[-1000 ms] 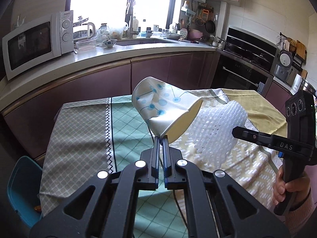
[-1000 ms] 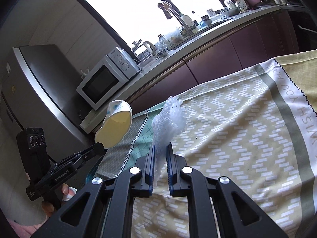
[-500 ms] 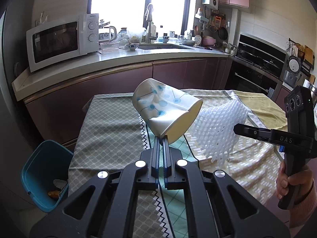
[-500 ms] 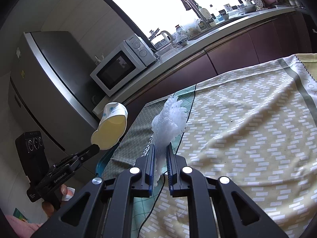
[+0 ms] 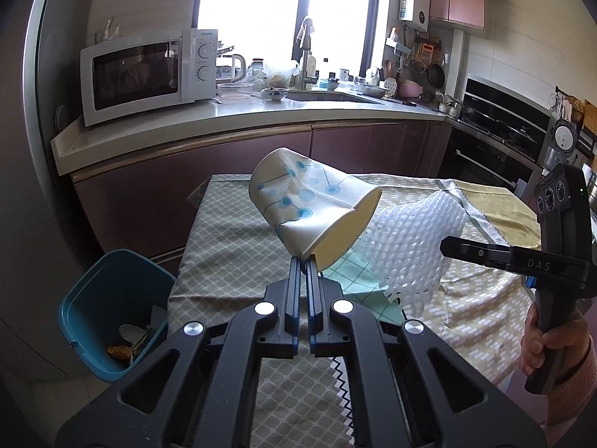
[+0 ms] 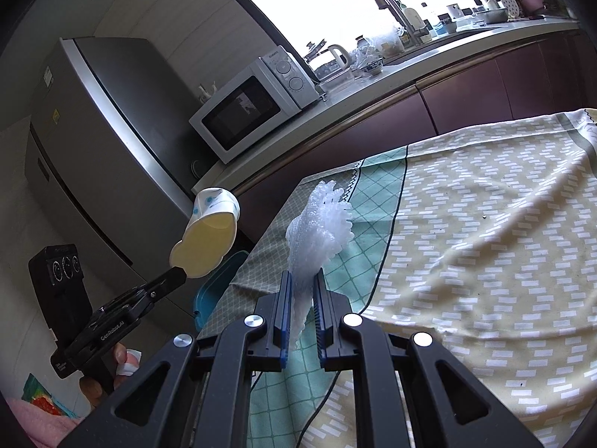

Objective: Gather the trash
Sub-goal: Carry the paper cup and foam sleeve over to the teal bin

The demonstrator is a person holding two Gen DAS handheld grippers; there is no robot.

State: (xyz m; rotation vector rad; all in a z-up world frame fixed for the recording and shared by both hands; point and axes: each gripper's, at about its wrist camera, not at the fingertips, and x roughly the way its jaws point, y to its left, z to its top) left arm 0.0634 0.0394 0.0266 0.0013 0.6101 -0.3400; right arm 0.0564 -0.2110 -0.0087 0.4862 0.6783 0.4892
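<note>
My left gripper (image 5: 303,261) is shut on the rim of a crushed white paper cup (image 5: 313,205) with blue dots, held up over the left end of the table. The same cup (image 6: 209,235) shows at the left of the right wrist view, pinched by the left gripper (image 6: 179,274). My right gripper (image 6: 301,280) is shut on a white foam net sleeve (image 6: 317,224), which stands up between its fingers. In the left wrist view the foam net (image 5: 414,246) hangs from the right gripper (image 5: 446,243). A blue trash bin (image 5: 112,310) sits on the floor at the table's left end.
The table wears a patterned cloth (image 5: 238,261) in grey, green and yellow (image 6: 485,224). Behind it runs a kitchen counter with a microwave (image 5: 145,74) and a sink. A steel fridge (image 6: 100,142) stands at the left. The bin holds some scraps (image 5: 127,347).
Both grippers have moved left along the table with their loads still held. The blue bin has come fully into the left wrist view, and the fridge fills more of the right wrist view.
</note>
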